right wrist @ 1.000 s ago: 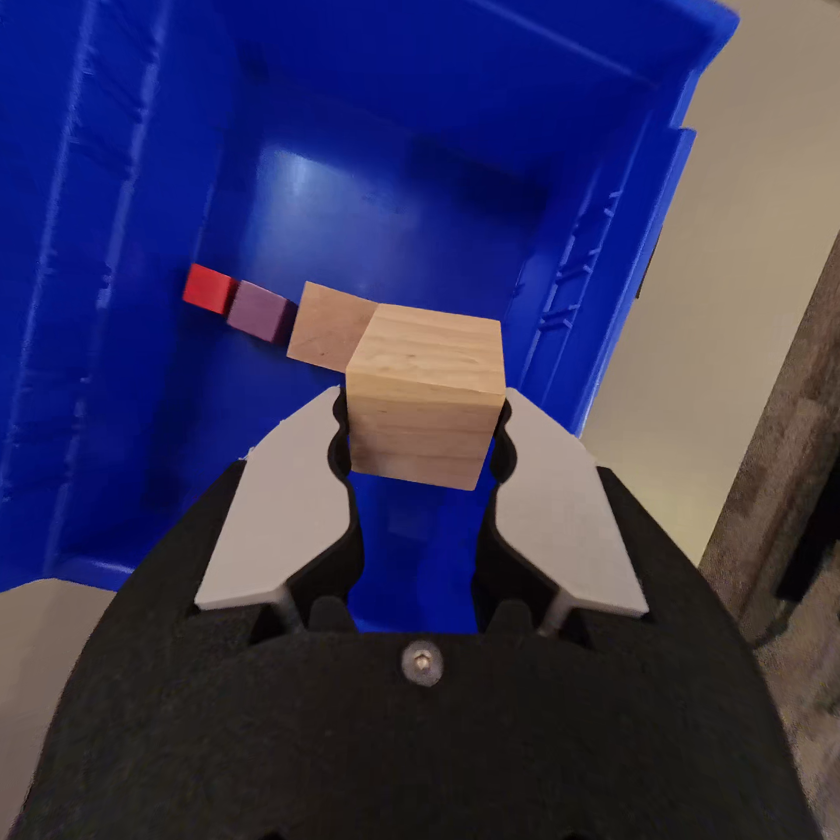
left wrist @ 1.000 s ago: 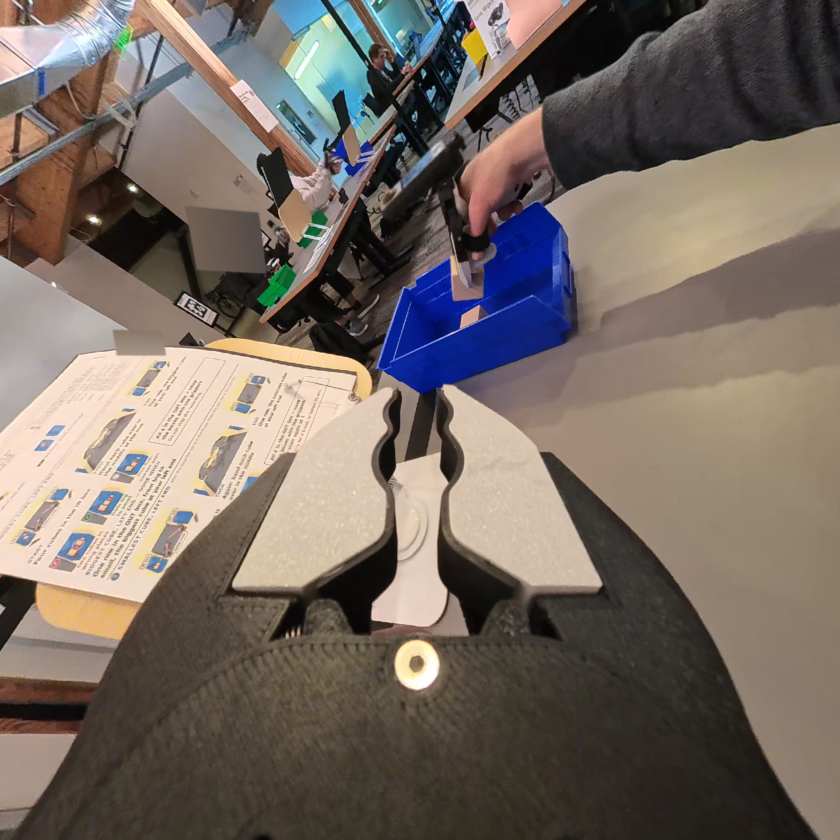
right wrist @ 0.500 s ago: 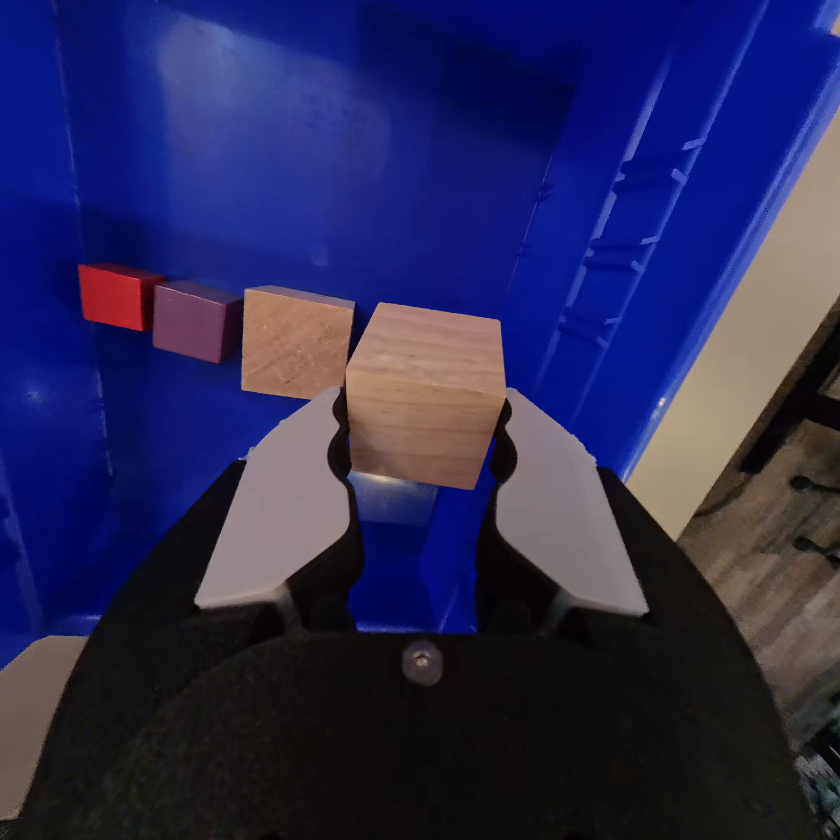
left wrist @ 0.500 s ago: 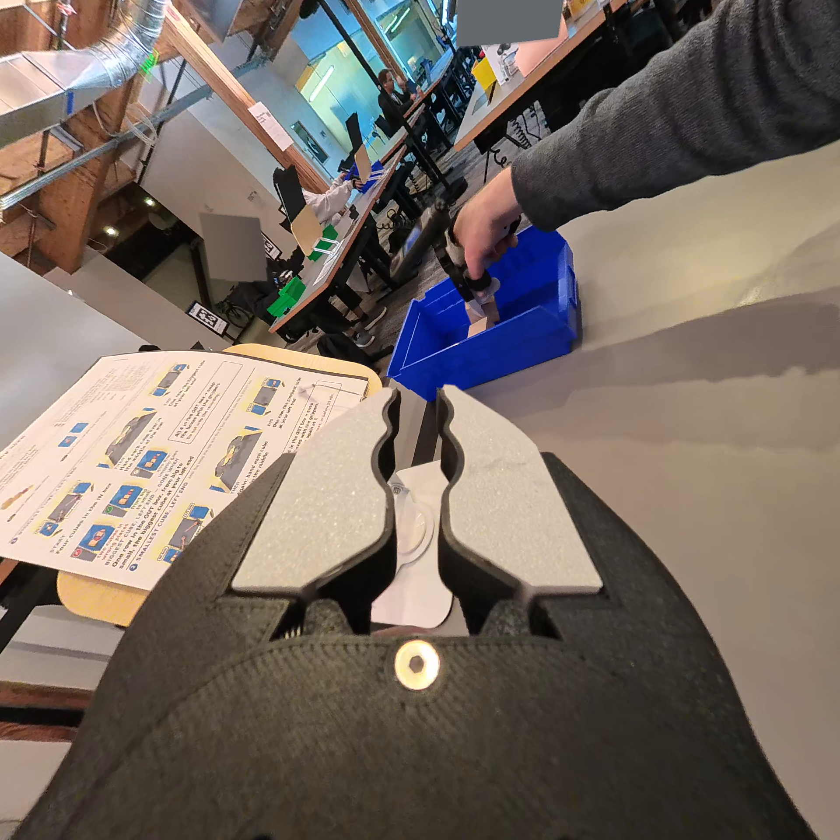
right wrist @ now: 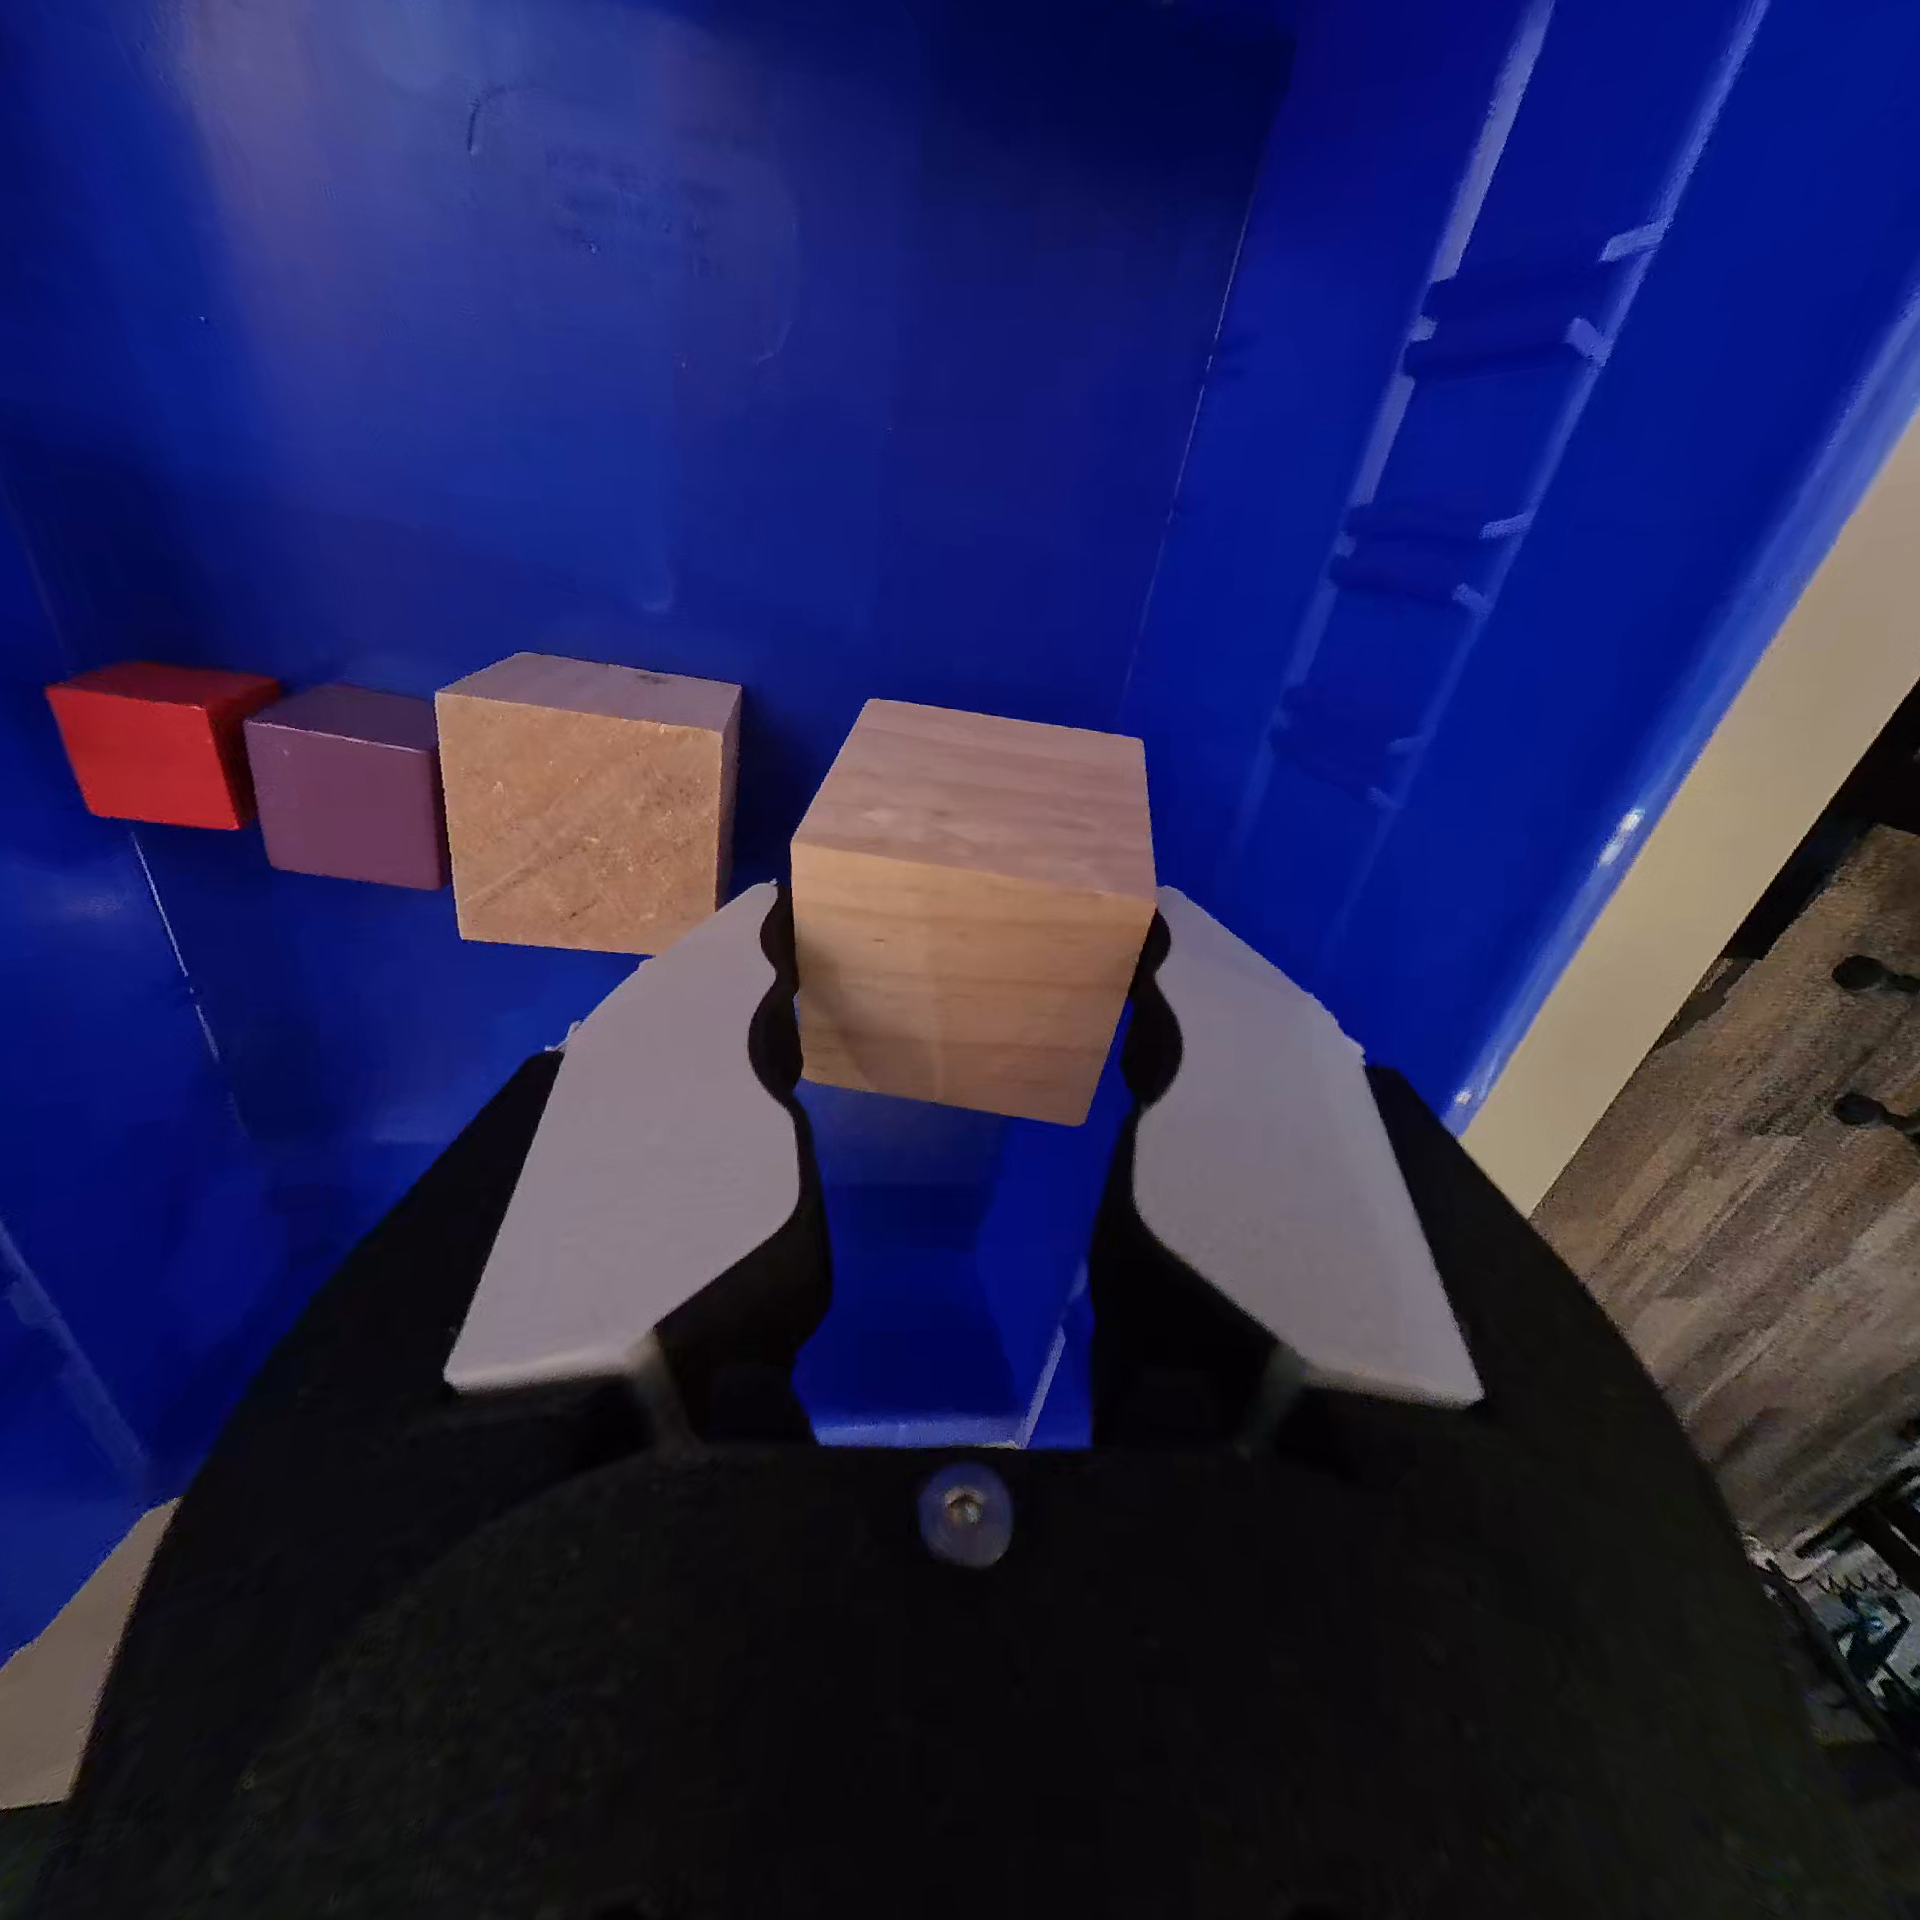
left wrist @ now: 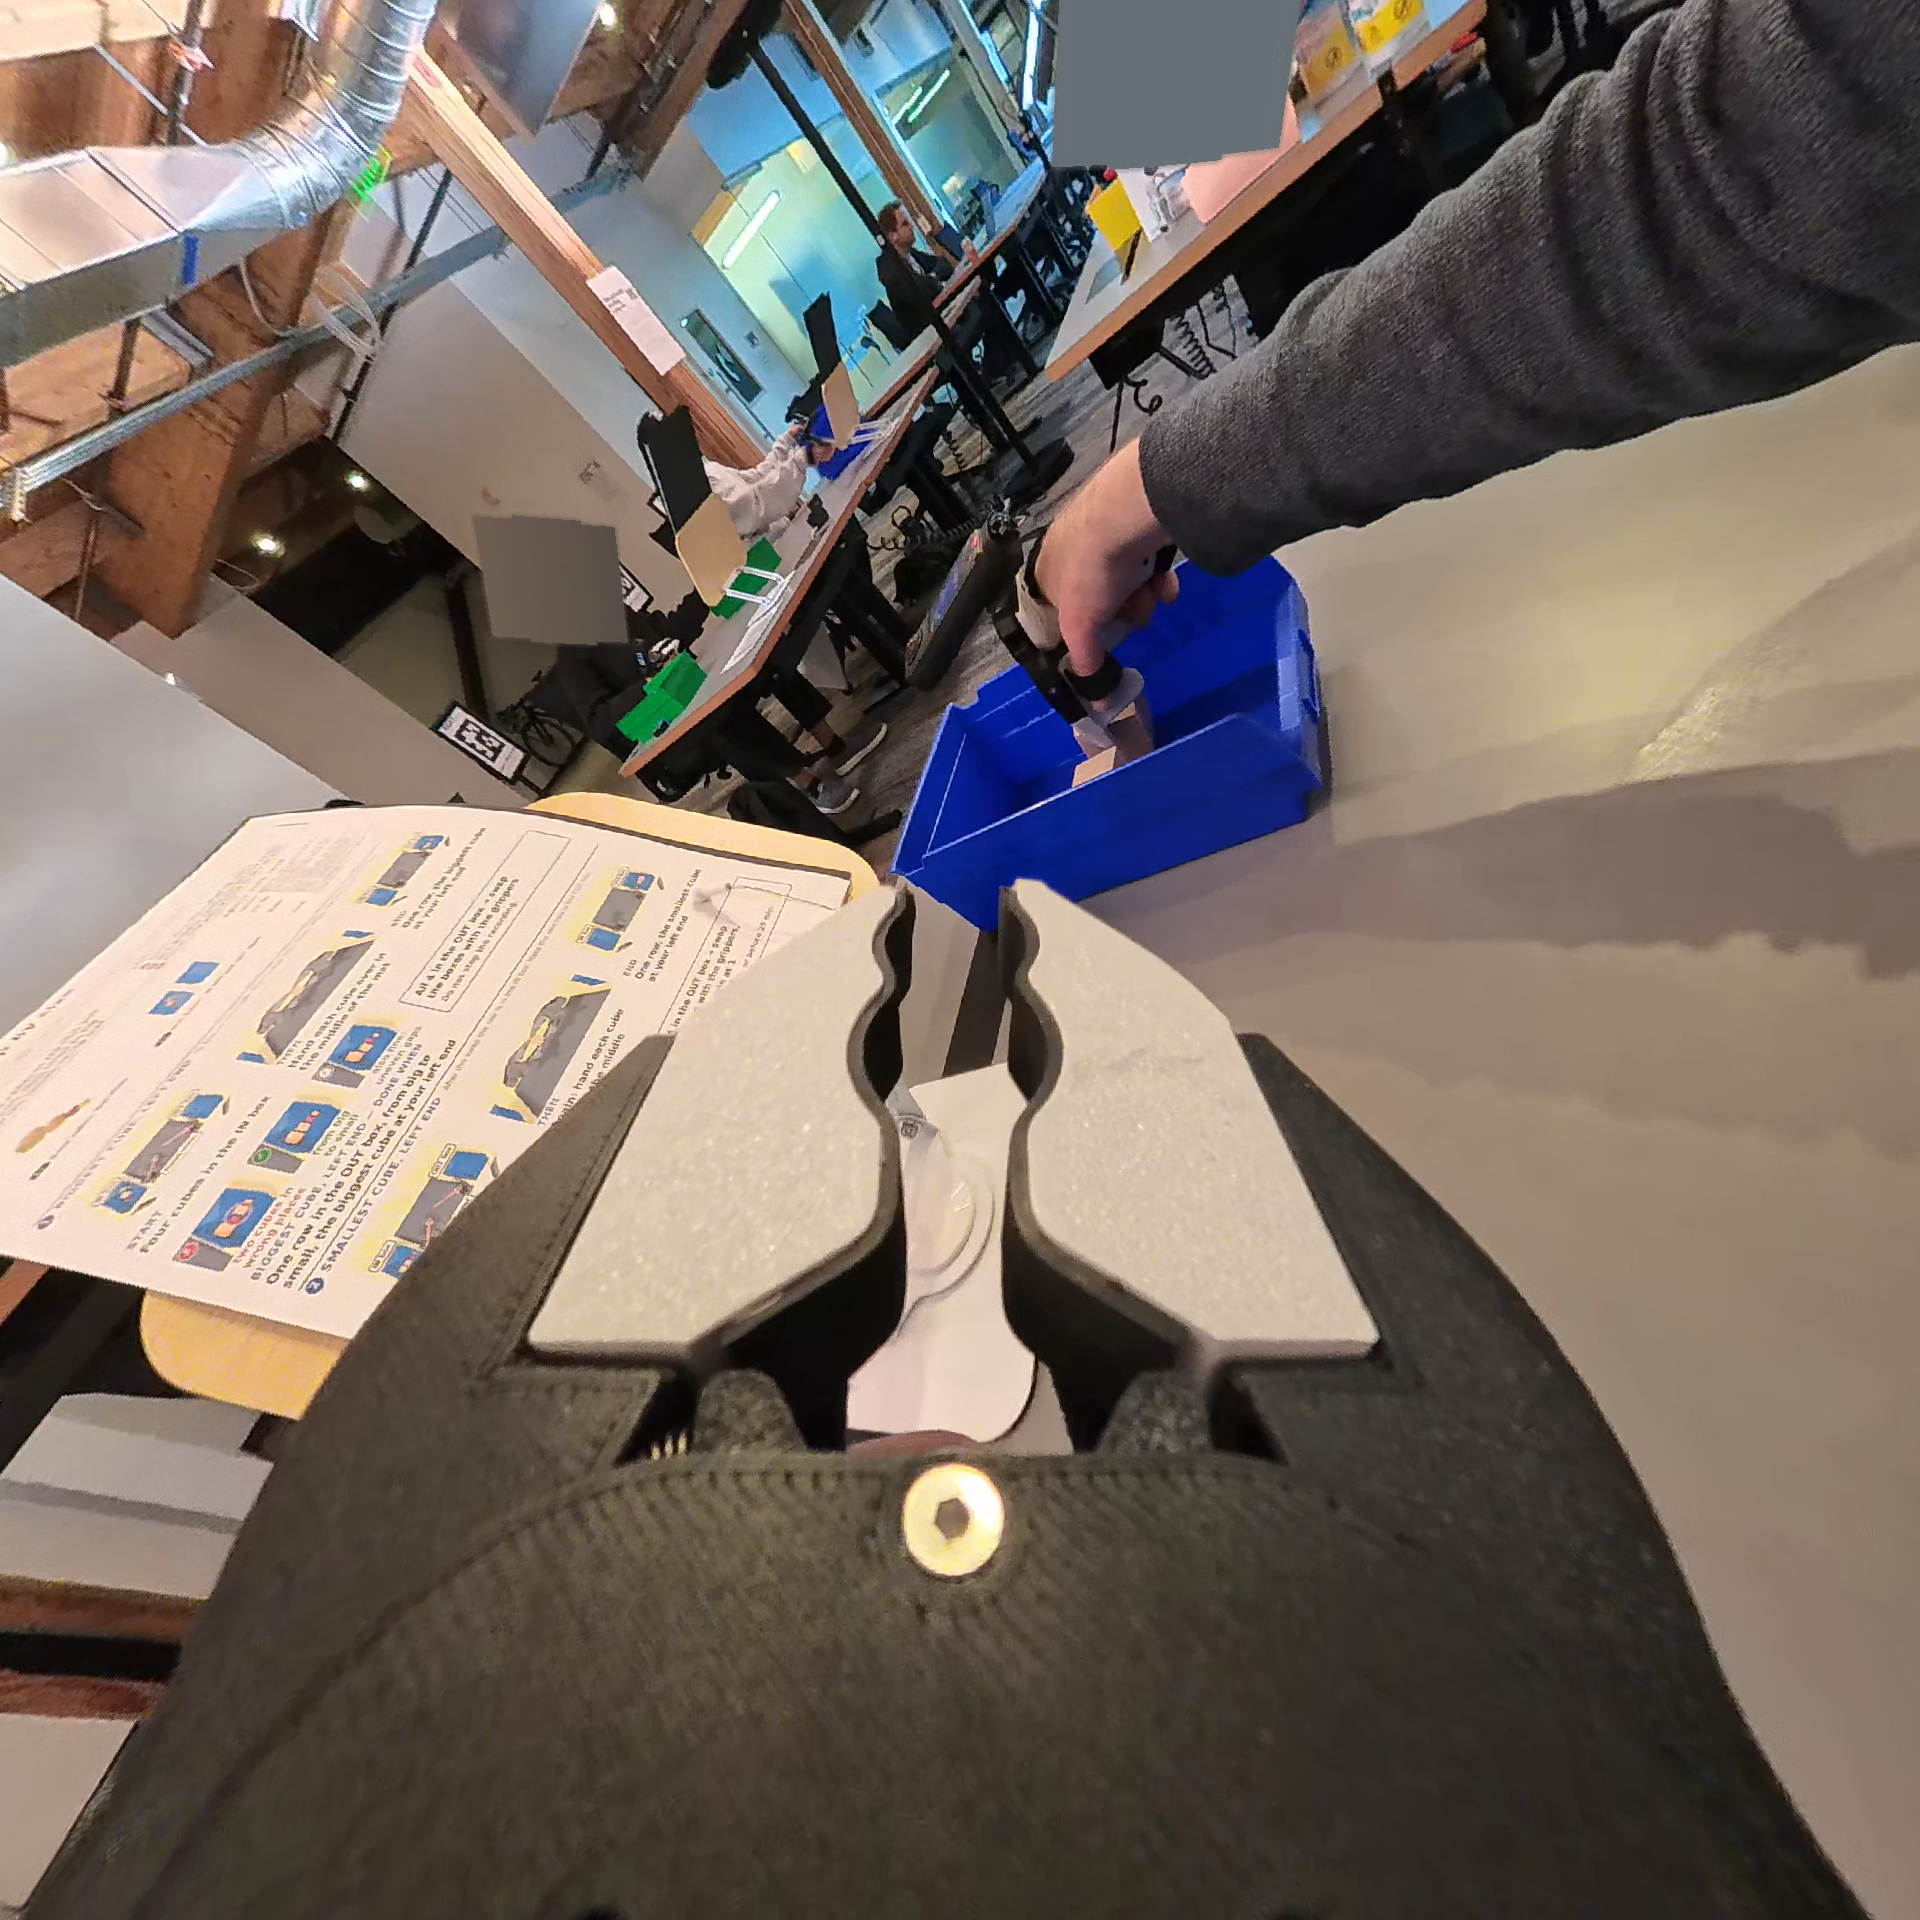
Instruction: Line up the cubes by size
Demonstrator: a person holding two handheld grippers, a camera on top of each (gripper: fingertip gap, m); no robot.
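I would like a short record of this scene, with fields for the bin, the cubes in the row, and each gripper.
container: blue plastic bin on a grey table
row in bin: small red cube, purple cube, plain wooden cube
right gripper: fingers pressed on the largest wooden cube, beside the row's right end
left gripper: narrow gap, holds nothing, away from the bin
nearby: printed instruction sheet

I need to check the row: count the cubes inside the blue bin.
4. A small red painted cube, a purple painted cube and a plain wooden cube sit in a row; a larger wooden cube is clamped in the right hand-held gripper.
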